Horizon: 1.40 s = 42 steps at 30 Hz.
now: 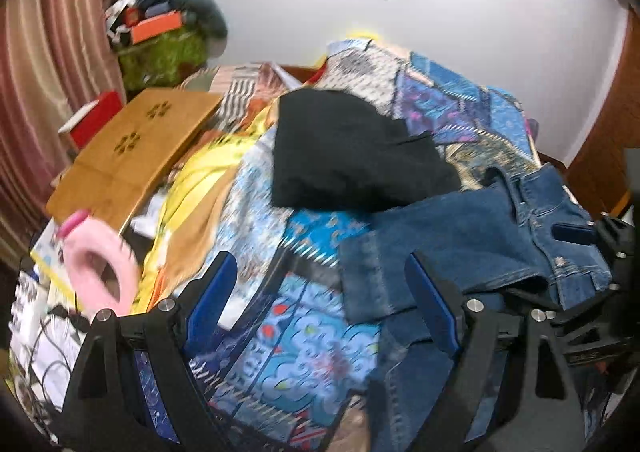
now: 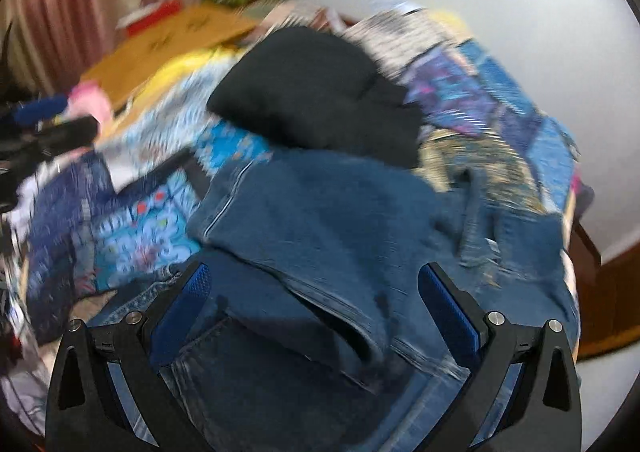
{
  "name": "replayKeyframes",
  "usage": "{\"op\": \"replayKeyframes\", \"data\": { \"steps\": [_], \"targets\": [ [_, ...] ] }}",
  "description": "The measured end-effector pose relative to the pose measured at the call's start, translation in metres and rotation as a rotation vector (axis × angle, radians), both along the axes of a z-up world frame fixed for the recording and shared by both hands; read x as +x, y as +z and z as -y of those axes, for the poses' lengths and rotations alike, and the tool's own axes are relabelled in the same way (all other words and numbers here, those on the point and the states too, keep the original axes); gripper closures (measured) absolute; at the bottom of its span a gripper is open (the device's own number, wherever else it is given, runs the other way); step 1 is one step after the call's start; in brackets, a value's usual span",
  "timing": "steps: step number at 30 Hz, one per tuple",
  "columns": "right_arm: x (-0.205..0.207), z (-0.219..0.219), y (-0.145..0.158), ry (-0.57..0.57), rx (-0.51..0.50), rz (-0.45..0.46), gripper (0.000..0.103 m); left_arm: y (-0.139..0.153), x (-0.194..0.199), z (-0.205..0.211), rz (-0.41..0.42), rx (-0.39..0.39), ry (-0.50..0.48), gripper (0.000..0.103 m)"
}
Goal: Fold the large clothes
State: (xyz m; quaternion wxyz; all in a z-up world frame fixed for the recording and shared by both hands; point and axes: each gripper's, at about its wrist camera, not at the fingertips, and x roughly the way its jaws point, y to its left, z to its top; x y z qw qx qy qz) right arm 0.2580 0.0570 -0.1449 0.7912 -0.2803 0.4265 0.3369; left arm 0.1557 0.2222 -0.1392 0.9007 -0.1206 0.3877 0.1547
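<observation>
Blue denim jeans (image 1: 460, 248) lie partly folded on a patterned blue bedspread (image 1: 304, 340). In the right wrist view the jeans (image 2: 320, 219) fill the middle, blurred. A folded black garment (image 1: 352, 151) lies behind them, also in the right wrist view (image 2: 320, 95). My left gripper (image 1: 320, 272) is open above the bedspread, its right finger over the jeans' folded edge, holding nothing. My right gripper (image 2: 316, 280) is open just above the jeans, empty. The right gripper also shows at the right edge of the left wrist view (image 1: 608, 244).
A wooden lap table (image 1: 132, 147) and a red box (image 1: 96, 115) lie at the bed's left. A pink fuzzy ring (image 1: 100, 268), yellow cloth (image 1: 200, 179) and cables (image 1: 48, 352) are at the near left. Curtains (image 1: 48, 51) and a cluttered pile (image 1: 160, 31) stand behind.
</observation>
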Motion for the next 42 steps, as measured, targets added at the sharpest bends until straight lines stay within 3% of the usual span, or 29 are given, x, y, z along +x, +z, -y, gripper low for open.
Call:
{"op": "replayKeyframes", "data": {
  "steps": [8,12,15,18,20,22,27,33,37,42],
  "targets": [
    [0.009,-0.051,-0.058,0.102,-0.242,-0.073,0.002,-0.033,-0.01,-0.02,-0.059,-0.069,0.044,0.017],
    [0.014,-0.059,-0.073,0.116,-0.285,-0.087,0.005,-0.041,-0.01,-0.027,-0.064,-0.098,0.061,0.017],
    [0.024,-0.059,-0.078,0.071,-0.264,-0.123,0.021,-0.045,-0.01,-0.031,-0.067,-0.119,0.07,0.017],
    [0.025,-0.057,-0.078,0.072,-0.244,-0.1,0.047,-0.045,-0.009,-0.033,-0.066,-0.131,0.077,0.017],
    [0.025,-0.054,-0.073,0.071,-0.219,-0.098,0.08,-0.042,-0.008,-0.034,-0.058,-0.137,0.076,0.017],
    [0.025,-0.048,-0.067,0.046,-0.188,-0.118,0.093,-0.038,-0.007,-0.033,-0.05,-0.141,0.073,0.017],
    [0.027,-0.028,-0.048,-0.044,-0.049,-0.142,0.097,-0.025,-0.005,-0.025,-0.025,-0.116,0.057,0.017],
    [0.036,0.008,0.011,-0.198,0.148,-0.047,0.098,-0.015,0.004,-0.008,-0.021,-0.08,0.024,0.017],
    [0.045,0.059,0.06,-0.299,0.285,0.022,0.098,-0.013,0.012,0.006,-0.026,-0.075,-0.002,0.017],
    [0.052,0.125,0.078,-0.433,0.407,-0.012,0.098,-0.015,0.026,0.031,-0.046,-0.061,-0.059,0.017]
  ]
}}
